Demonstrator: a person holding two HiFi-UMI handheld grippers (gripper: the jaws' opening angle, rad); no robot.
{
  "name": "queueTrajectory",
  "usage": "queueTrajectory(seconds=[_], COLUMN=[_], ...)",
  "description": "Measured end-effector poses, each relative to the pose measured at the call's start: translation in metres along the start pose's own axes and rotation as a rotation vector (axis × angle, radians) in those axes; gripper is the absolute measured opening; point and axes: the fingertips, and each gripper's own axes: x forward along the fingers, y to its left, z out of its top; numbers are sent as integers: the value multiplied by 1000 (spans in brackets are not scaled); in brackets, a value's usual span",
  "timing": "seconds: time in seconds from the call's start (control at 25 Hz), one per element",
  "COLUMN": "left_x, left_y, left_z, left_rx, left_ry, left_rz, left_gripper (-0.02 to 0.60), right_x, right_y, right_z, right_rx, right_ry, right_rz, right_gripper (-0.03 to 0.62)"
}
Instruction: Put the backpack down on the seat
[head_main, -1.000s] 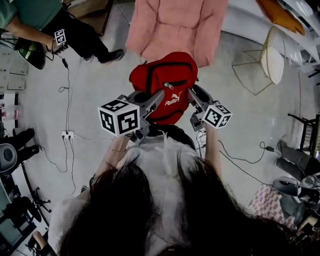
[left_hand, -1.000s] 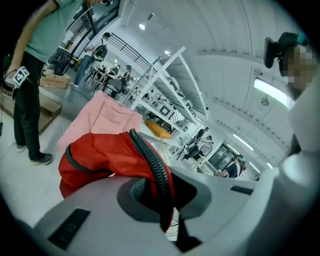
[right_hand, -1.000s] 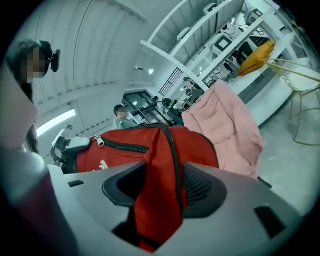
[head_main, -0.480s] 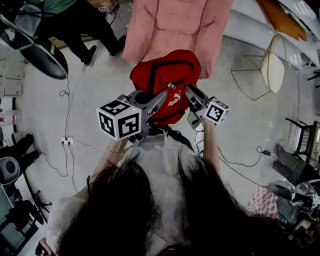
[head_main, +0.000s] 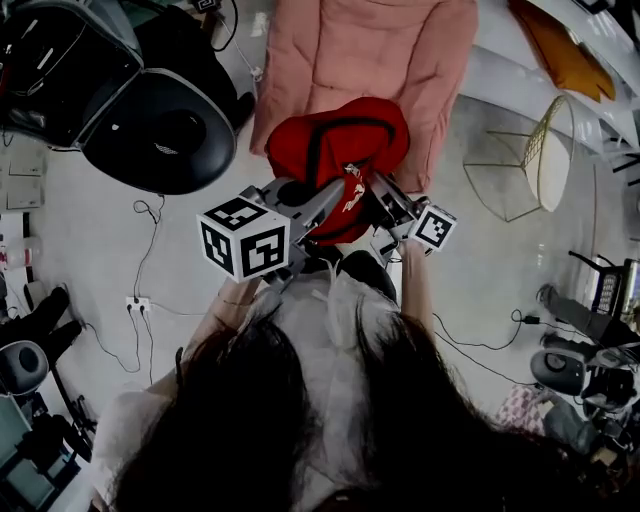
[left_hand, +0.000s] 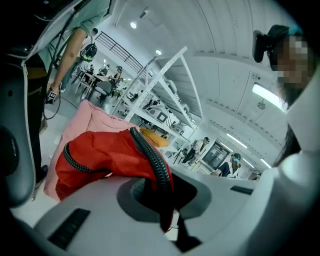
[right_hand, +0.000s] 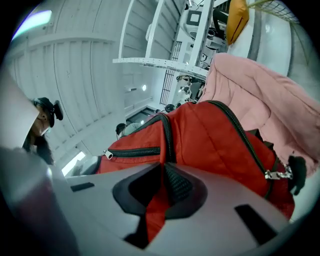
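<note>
A red backpack (head_main: 335, 150) with black zips hangs in the air over the front edge of a pink cushioned seat (head_main: 370, 50). My left gripper (head_main: 328, 193) is shut on the bag's near left part; in the left gripper view red fabric and a black zip edge (left_hand: 150, 155) run down between its jaws (left_hand: 162, 200). My right gripper (head_main: 376, 192) holds the bag's right side. Its jaws are closing, with a fold of red fabric (right_hand: 155, 210) pinched between them (right_hand: 161, 192). The backpack (right_hand: 215, 145) fills that view, with the pink seat (right_hand: 260, 100) behind it.
A black office chair (head_main: 165, 130) stands left of the seat. A gold wire chair (head_main: 530, 150) stands to the right, near an orange cushion (head_main: 560, 50). Cables and a power strip (head_main: 137, 302) lie on the floor at left. More equipment (head_main: 585, 370) sits at the lower right.
The backpack has moved forward towards the pink seat with both grippers. The right gripper's jaws have come together on the bag. The black chair has come into view at the left.
</note>
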Motion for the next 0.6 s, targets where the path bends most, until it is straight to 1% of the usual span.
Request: queueTrajectory(seconds=[0.16, 0.28, 0.44, 0.6], left_x=[10, 31, 71, 99], left_y=[23, 37, 56, 83], left_z=[28, 46, 67, 85], left_rx=[15, 17, 8, -7], left_ry=[-35, -52, -68, -73], left_rz=[-12, -13, -6, 20], left_gripper=[37, 37, 37, 37], right_x=[29, 38, 50, 71], right_y=[-2, -18, -45, -69], right_z=[24, 48, 84, 106], right_rx=[-2, -31, -31, -26], right_ry=[-30, -28, -24, 21], right_rz=[30, -5, -14, -25], right_gripper=[40, 40, 40, 40])
